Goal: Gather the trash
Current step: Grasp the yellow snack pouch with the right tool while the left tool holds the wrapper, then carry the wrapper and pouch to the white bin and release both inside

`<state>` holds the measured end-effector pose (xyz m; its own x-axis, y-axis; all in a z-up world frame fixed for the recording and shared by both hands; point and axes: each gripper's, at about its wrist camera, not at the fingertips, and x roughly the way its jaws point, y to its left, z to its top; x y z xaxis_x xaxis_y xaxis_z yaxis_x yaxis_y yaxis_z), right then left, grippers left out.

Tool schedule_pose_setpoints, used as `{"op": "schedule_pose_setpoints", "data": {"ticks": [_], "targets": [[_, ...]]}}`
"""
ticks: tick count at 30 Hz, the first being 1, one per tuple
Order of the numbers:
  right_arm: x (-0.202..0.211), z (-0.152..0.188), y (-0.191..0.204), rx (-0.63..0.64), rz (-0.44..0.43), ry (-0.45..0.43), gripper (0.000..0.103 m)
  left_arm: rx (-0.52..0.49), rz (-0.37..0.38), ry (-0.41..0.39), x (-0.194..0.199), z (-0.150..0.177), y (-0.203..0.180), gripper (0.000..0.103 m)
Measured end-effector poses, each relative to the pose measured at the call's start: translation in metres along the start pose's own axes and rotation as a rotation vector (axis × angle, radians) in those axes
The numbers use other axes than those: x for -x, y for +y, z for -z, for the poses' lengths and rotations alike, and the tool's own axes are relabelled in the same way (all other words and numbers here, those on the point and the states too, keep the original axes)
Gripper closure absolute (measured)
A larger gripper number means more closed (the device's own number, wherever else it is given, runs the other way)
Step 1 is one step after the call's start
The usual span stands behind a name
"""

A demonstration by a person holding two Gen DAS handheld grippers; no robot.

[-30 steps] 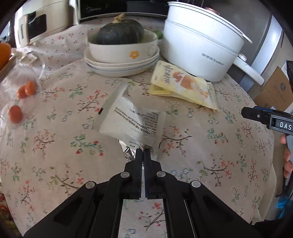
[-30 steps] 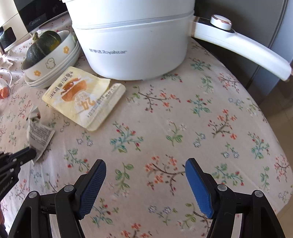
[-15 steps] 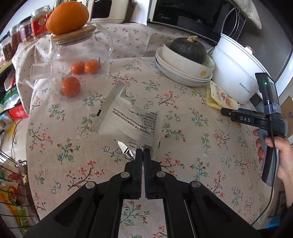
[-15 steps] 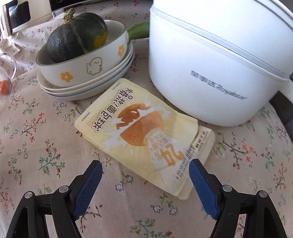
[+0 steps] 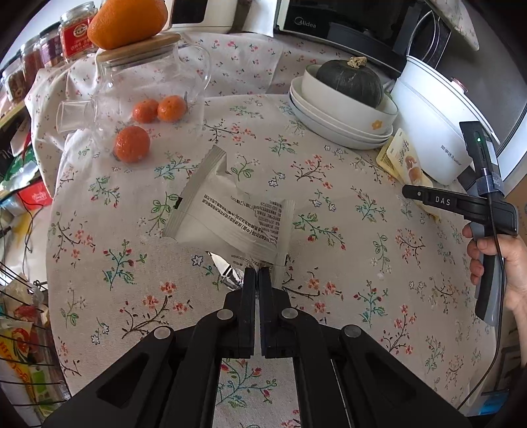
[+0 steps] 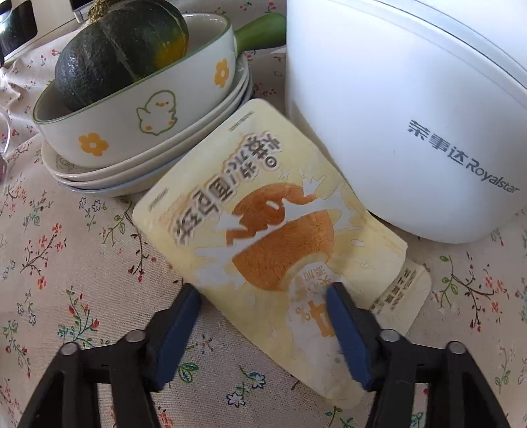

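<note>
The flat yellow snack pouch (image 6: 280, 230) printed with a bun lies on the flower-printed beige tablecloth (image 6: 82, 263), just beside the white electric cooking pot (image 6: 411, 131). The right gripper (image 6: 263, 309) is closing, the pouch's near end between its blue pads. The left gripper (image 5: 256, 276) is clamped on a crumpled white printed wrapper (image 5: 230, 220), held above the cloth. Left of the pot stand stacked white plates (image 6: 138, 177) bearing a dark green squash (image 6: 115, 52); farther off, a glass teapot (image 5: 145, 85) and loose tangerines (image 5: 131, 145).

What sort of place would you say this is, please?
Probably a home kitchen or dining corner: a floral-clothed table holding a white electric cooking pot, stacked ceramic dishes, and a black microwave behind.
</note>
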<state>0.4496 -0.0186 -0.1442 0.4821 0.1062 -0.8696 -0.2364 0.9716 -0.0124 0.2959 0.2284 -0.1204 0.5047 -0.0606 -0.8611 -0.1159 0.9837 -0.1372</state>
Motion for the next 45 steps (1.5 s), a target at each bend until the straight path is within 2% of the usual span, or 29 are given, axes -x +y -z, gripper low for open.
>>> {"op": "schedule_pose_setpoints", "data": {"ticks": [2,3,4,5,7,10,15,22,28,37,45], "targets": [[0.002,0.002,0.003,0.028,-0.006,0.008,0.069,0.001,-0.005,-0.001,0.002,0.002,0.0,0.102],[0.004,0.003,0.001,0.029,-0.014,0.014,0.074,0.003,-0.007,0.001,0.003,0.004,0.001,0.102],[0.005,0.004,0.0,0.027,-0.02,0.022,0.087,0.002,-0.013,0.003,0.004,0.006,0.001,0.102],[0.006,0.004,-0.001,0.026,-0.014,0.032,0.095,-0.003,-0.021,0.004,0.005,0.007,0.001,0.102],[0.011,0.009,-0.001,0.03,0.023,0.044,0.099,-0.011,-0.037,0.002,0.01,0.011,0.001,0.102],[0.018,0.017,-0.005,0.022,0.055,0.058,0.101,-0.009,-0.046,-0.003,0.018,0.016,0.002,0.102],[0.049,0.035,-0.019,-0.008,0.006,0.044,0.102,-0.018,-0.048,-0.005,0.032,0.026,-0.006,0.102],[0.109,0.06,-0.041,0.025,-0.002,0.005,0.102,-0.036,-0.013,-0.029,0.062,0.04,-0.031,0.102],[0.146,0.091,-0.058,0.033,-0.01,-0.017,0.102,-0.073,0.024,-0.052,0.09,0.058,-0.066,0.102],[0.208,0.148,-0.111,0.008,-0.019,-0.053,0.102,-0.141,0.106,-0.068,0.119,0.094,-0.129,0.102],[0.251,0.202,-0.152,-0.037,-0.037,-0.065,0.102,-0.262,0.181,-0.063,0.131,0.128,-0.196,0.102]]}}
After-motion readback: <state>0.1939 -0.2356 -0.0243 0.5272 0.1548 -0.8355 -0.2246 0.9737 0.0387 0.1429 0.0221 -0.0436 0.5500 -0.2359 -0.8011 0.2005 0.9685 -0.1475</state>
